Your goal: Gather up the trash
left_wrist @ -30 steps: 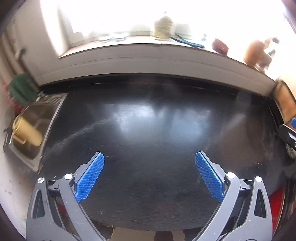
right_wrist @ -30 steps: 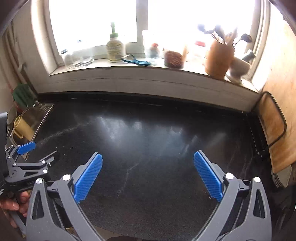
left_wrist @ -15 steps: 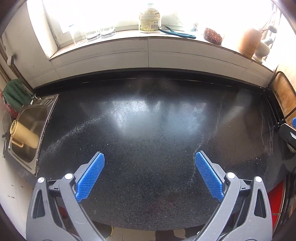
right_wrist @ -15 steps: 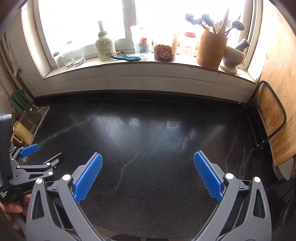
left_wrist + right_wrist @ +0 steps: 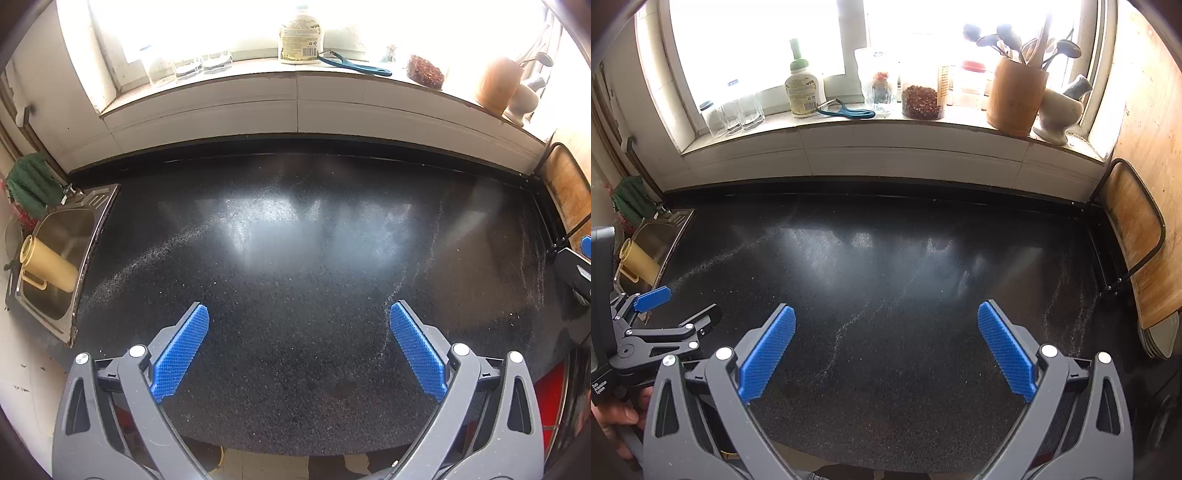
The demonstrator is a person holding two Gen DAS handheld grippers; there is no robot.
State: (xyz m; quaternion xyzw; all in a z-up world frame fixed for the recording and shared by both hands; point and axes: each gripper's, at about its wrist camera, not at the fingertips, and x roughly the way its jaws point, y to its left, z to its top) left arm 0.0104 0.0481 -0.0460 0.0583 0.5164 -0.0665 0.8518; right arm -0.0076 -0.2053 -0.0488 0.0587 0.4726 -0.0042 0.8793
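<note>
Yellow jug (image 5: 46, 264) in sink (image 5: 79, 206)

Both wrist cameras are hovering above the black tabletop (image 5: 295, 258), facing the windowsill (image 5: 886, 125), sharing it.

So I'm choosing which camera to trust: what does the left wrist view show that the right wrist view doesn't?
Only the left wrist view looks down into the sink and catches something red beneath the counter edge. Only the right shows the hand gripping the left gripper, plus the spoons and mortar clearly. Both share the black counter, yellow jug, bottle, glasses and open jaws.
</note>
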